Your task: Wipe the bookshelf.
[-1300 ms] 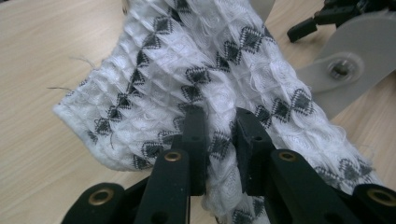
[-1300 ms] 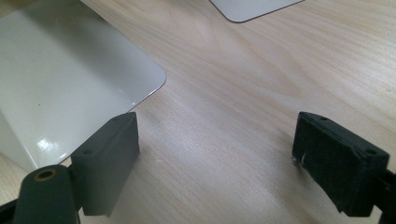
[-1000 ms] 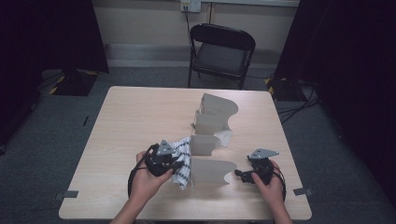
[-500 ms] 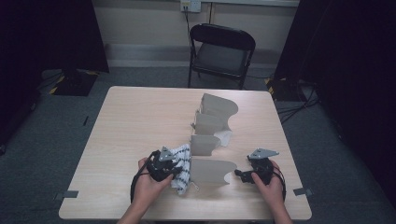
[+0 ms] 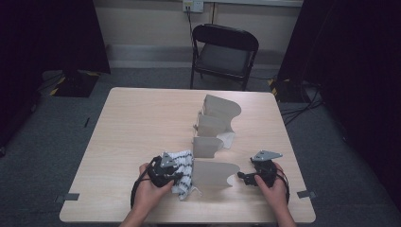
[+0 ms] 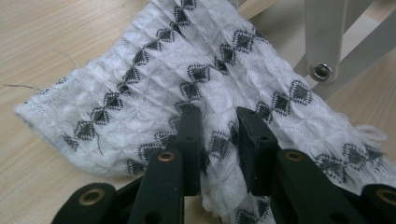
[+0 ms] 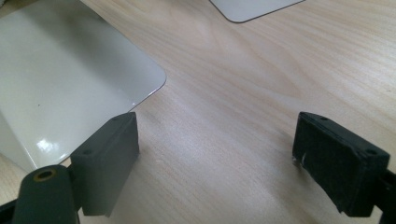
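Two black jaws of the left hand-held gripper (image 6: 218, 135) pinch the patterned cloth (image 6: 196, 79).

Black folding chair (image 5: 225, 53) beyond the wooden table (image 5: 137, 123), wall socket (image 5: 193, 5) above.

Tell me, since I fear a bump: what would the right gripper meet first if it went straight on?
Probably the rack's nearest beige panel: the right gripper, fingers wide open, points across bare table with that panel at its left finger. Depth is unclear.

Waffle-weave cloth towel (image 6: 196, 79), glossy plastic divider (image 7: 70, 84), matt wood table (image 7: 243, 93).
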The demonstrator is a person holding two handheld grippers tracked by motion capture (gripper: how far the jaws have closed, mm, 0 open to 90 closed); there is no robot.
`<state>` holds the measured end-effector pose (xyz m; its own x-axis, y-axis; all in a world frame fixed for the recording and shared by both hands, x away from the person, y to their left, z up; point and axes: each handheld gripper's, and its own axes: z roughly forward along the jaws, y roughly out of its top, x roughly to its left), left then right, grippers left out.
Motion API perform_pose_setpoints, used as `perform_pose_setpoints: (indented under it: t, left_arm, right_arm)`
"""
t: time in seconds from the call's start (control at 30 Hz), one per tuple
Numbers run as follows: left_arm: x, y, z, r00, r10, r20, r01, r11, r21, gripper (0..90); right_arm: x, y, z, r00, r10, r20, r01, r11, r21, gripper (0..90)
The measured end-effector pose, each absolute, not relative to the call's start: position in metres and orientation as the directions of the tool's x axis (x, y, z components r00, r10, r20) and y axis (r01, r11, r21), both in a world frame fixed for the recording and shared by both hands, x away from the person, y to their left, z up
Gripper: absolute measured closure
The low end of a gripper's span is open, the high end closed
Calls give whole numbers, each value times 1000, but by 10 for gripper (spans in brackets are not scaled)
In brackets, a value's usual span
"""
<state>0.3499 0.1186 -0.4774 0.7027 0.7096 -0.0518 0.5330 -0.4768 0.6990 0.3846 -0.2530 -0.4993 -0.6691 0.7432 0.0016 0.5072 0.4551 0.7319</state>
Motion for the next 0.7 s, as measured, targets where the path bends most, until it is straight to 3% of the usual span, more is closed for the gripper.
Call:
perform_pose_setpoints:
  t: [0.2, 0.7]
  left_arm:
    - [347, 117, -478, 703, 710, -49, 534, -481, 695, 713]
    - [327, 131, -470, 729, 677, -96, 539, -483, 690, 564]
  right_arm:
    - [385, -253, -499, -669, 743, 2, 507, 455, 732, 138]
    - [375, -252, -496, -678, 734, -36, 489, 488, 723, 138]
